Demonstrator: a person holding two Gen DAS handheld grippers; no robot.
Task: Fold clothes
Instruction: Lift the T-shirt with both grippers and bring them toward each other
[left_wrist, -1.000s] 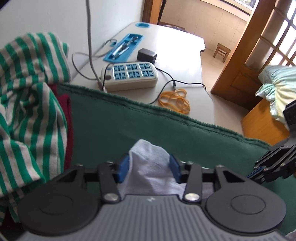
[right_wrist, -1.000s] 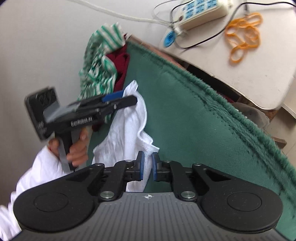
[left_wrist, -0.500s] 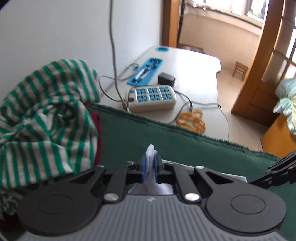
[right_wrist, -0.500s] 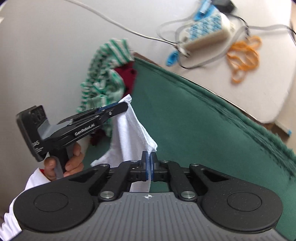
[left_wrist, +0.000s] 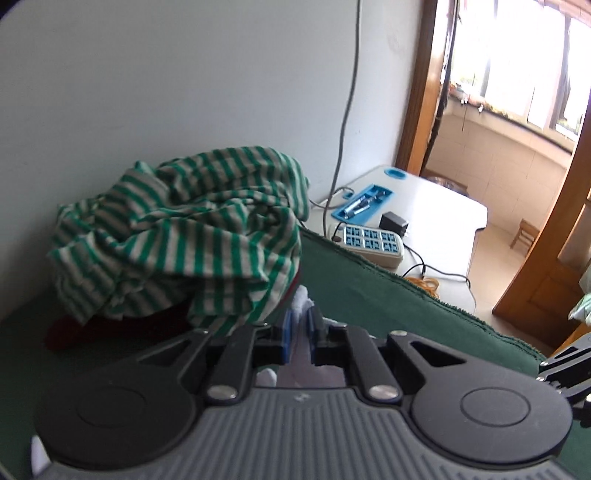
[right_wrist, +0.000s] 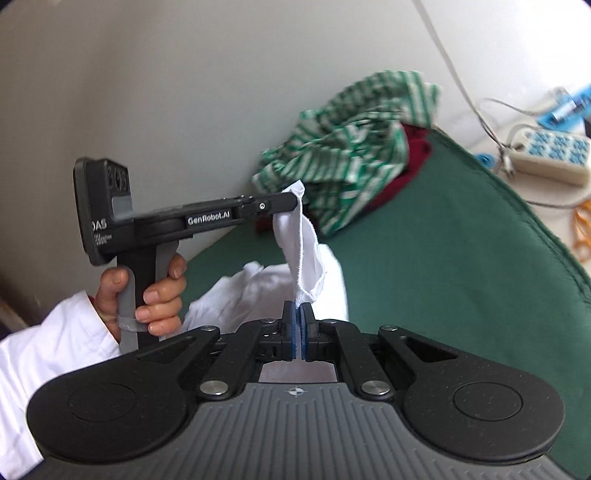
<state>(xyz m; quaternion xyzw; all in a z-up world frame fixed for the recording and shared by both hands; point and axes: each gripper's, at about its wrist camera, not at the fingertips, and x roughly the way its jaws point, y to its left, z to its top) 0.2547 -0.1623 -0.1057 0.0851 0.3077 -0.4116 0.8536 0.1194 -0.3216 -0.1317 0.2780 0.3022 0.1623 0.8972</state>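
Note:
A white garment (right_wrist: 301, 240) hangs lifted above the green cloth-covered table (right_wrist: 443, 258), stretched between both grippers. My left gripper (left_wrist: 300, 315) is shut on one corner of it; white fabric (left_wrist: 302, 299) sticks up between the blue pads. From the right wrist view that left gripper (right_wrist: 295, 197) is held by a hand (right_wrist: 155, 291) in a white sleeve. My right gripper (right_wrist: 297, 317) is shut on another edge of the garment, lower down. The rest of the white cloth bunches on the table below.
A green-and-white striped garment (left_wrist: 184, 236) lies heaped on a dark red one (right_wrist: 402, 170) against the wall. Beyond the green cloth's edge a white desk (left_wrist: 443, 206) holds a power strip (left_wrist: 371, 242), a blue tray (left_wrist: 364, 205), cables and an orange cord (left_wrist: 424, 284). A wooden door stands right.
Both grippers closed on the white garment and lifted it off the table. The left gripper swung up and toward the striped pile; the right one rolled, and the cloth now hangs between them.

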